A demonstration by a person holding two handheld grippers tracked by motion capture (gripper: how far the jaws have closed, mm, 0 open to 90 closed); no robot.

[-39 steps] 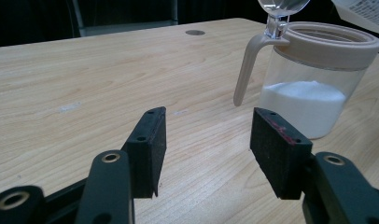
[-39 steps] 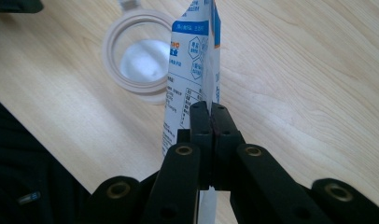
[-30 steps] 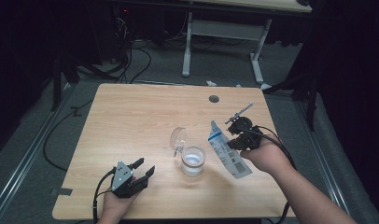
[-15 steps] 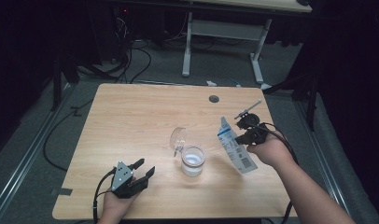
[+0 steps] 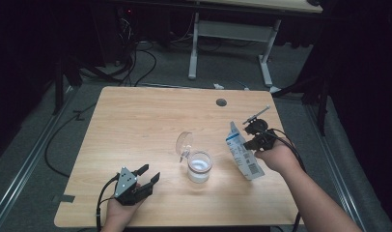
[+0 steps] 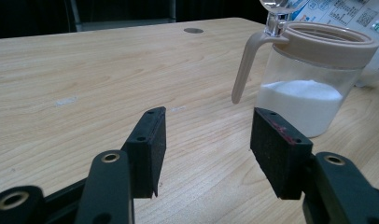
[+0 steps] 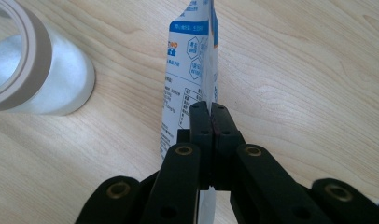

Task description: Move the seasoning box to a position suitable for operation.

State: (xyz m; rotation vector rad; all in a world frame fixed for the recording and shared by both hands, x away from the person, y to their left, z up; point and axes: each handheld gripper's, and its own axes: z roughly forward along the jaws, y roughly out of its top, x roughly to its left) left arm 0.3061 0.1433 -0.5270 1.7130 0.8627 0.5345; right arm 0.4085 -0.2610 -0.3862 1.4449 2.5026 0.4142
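While the right gripper [image 7: 210, 112] pinches the pouch [image 7: 190, 70] (bottom hidden), left gripper [image 6: 207, 140] fingers gape empty.

Right gripper [image 7: 210, 112]: black jaws pinched on blue-and-white printed plastic pouch [image 7: 190, 70]. Clear jar with beige rim [image 7: 36, 70] beside, on light wooden table [image 7: 309, 70].

Wooden table [image 5: 136, 125], grey floor [image 5: 35, 145] (cables strewn), white-legged desk [image 5: 232, 29] behind, dark surroundings

Light wood counter [image 5: 136, 125], round grommet hole [image 5: 221, 102] near its upper edge. Clear jar [image 5: 200, 167] of white powder stands just right of frame centre, lid open.
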